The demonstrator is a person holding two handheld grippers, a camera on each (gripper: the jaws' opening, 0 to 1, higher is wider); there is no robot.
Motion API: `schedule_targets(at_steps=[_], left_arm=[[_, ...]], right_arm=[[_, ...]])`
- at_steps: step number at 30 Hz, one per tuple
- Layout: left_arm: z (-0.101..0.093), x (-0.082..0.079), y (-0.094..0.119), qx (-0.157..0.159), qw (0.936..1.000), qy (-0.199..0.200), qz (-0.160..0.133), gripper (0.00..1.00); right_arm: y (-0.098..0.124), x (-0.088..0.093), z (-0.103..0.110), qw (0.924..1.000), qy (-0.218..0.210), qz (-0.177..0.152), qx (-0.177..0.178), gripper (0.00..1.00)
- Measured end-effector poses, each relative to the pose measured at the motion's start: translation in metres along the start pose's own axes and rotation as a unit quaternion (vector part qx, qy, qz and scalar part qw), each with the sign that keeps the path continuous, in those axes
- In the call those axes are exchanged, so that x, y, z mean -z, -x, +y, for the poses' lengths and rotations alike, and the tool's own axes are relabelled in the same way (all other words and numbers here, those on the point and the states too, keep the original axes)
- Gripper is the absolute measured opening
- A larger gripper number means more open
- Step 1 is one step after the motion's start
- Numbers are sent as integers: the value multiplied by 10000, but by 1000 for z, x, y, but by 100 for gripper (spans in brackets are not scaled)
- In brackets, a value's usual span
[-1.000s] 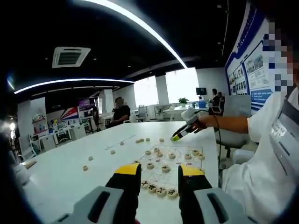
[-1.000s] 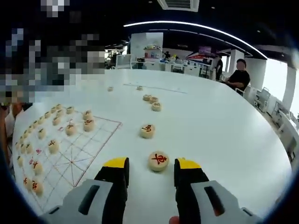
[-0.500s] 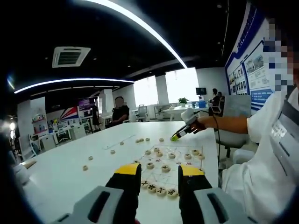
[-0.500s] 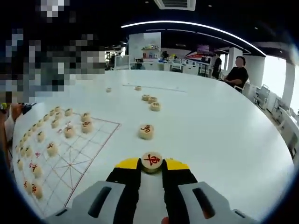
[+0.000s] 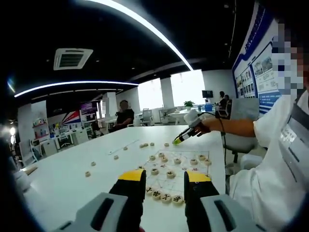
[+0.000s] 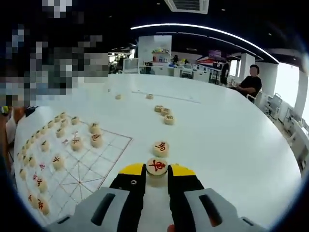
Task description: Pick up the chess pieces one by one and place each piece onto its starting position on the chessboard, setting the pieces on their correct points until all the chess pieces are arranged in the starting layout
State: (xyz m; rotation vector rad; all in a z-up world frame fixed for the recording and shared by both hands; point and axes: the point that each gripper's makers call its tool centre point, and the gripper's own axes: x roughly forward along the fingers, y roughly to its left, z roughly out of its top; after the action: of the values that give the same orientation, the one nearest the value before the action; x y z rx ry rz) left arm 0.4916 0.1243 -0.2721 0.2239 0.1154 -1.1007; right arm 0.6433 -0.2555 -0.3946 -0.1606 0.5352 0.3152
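The chessboard (image 6: 82, 169) lies flat on the white table (image 6: 231, 130) and carries many round pieces, mostly in rows along its left edge (image 6: 44, 145). The right gripper (image 6: 157, 169) is pinching one red-marked piece (image 6: 157, 166) between its yellow tips, just beside the board's right edge. Another loose piece (image 6: 161, 148) lies close ahead of it, and three more (image 6: 165, 114) lie farther on. The left gripper (image 5: 164, 178) is spread, with nothing between its tips, over the near row of pieces (image 5: 164, 195). A seated person (image 6: 251, 83) is beyond the table.
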Motion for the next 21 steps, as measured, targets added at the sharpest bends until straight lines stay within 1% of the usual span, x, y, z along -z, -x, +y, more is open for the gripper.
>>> schedule_targets(at_steps=[3,8,11,13,18,21], left_arm=[[1,0,1,-19,10000,9,-14,33],[2,0,2,-36,10000,16,-13,33],[2,0,2,-26,10000,12,-20,33],[3,0,2,-23,10000,5,-11,33],[4,1,2,-33,10000,19,-1,33],[3,0,2,-31,10000,18,-2,33]], right_arm=[[-5,-2,6,9999,83,47,-52,20],[-22,-15,10,9995,261,94,-154,20],[-32,-19,16,9993,284,101,-201,20],[-38,-20,23,9990,299,129,-290,20],[-56,-25,29,9987,212,153,-440,20],[-62,-26,30,9986,212,170,-459,20]])
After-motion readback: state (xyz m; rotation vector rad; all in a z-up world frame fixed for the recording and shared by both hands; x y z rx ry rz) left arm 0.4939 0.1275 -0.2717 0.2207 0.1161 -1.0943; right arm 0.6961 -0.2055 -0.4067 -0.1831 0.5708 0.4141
